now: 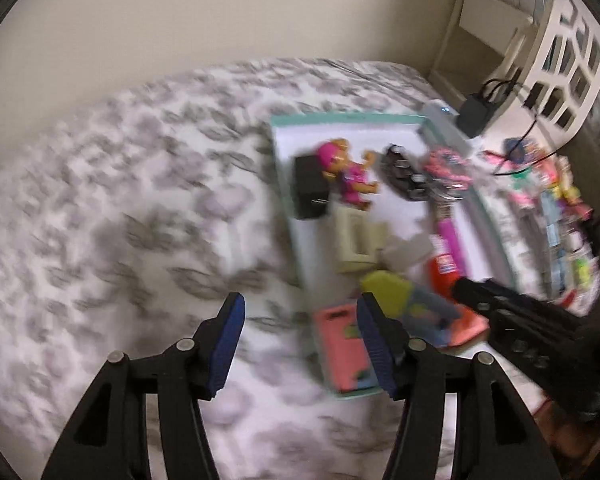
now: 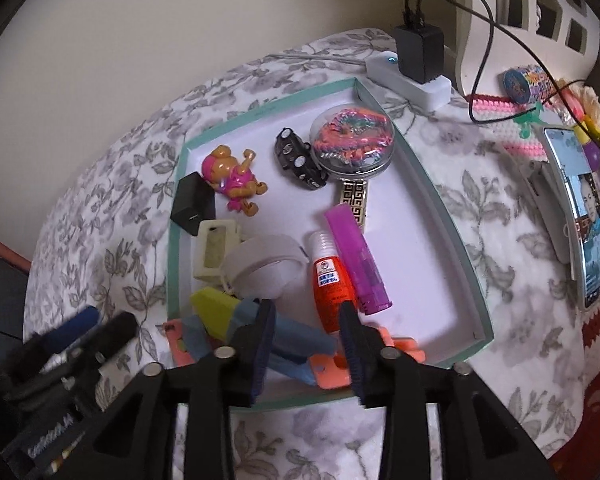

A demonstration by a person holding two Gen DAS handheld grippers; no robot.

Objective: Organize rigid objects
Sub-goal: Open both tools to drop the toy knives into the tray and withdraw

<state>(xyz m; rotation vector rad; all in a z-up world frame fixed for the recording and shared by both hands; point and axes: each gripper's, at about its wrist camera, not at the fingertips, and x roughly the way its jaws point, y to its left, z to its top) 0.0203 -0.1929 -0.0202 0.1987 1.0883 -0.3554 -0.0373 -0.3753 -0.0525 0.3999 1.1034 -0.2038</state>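
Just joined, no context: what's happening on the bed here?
A person with a handheld gripper in each hand is sorting small items into a shallow teal-edged tray on a floral bedspread. The tray already holds a pink toy figure, a purple tube, an orange glue bottle, a black cube and more. The right gripper hovers over a blue-and-orange toy at the tray's near end, jaws open, not pressing it. The left gripper is open over the bedspread, holding nothing.

Matt cardboard tray, glossy plastic tube
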